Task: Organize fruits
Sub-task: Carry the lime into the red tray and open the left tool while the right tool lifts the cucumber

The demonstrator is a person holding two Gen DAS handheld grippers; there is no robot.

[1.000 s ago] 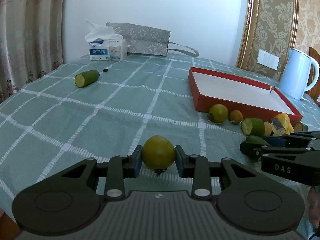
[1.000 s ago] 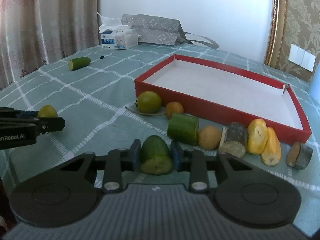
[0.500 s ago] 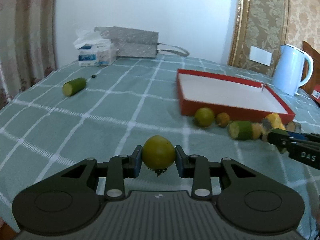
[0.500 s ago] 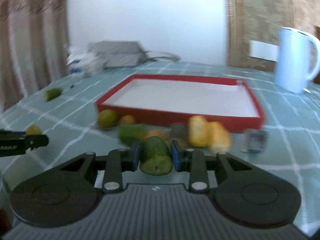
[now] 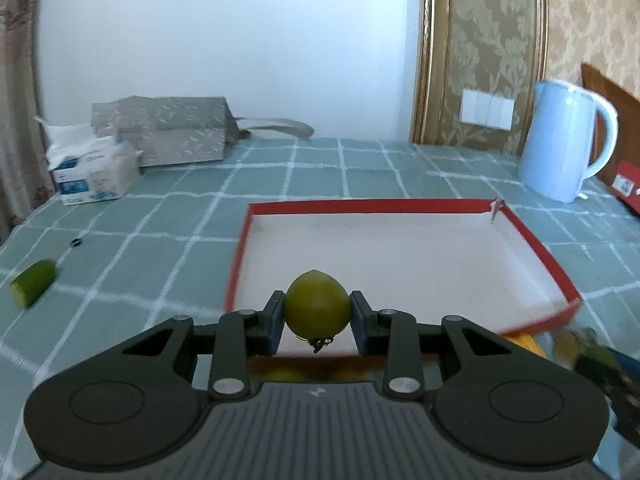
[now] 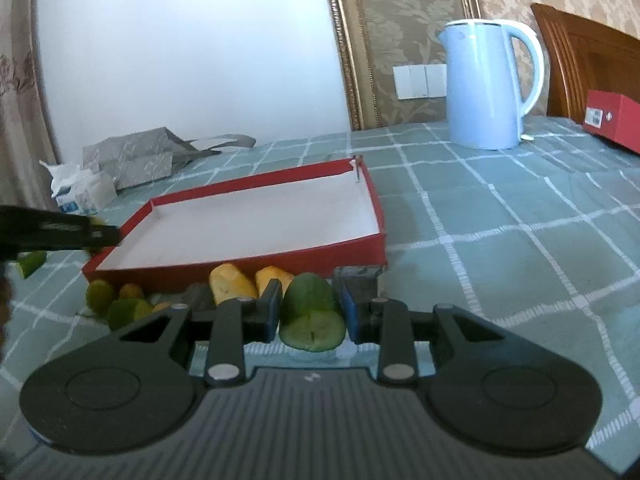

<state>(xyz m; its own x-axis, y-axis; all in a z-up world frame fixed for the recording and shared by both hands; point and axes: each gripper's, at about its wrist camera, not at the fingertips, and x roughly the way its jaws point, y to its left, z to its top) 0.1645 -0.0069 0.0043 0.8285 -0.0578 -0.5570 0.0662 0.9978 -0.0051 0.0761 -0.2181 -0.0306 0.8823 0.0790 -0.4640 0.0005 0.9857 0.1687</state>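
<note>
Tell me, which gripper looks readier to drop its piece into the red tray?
Probably the left. The left gripper holds the round green fruit over the red tray's near edge, while the right gripper, gripping the cucumber piece, is short of the wall.

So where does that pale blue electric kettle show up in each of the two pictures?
Left wrist view: the pale blue electric kettle stands at the far right, beyond the shallow red cardboard tray.
Right wrist view: the kettle stands upper right of centre, beyond the tray's far corner.
Shared landmark: the white wall switch plate just left of the kettle.
</note>
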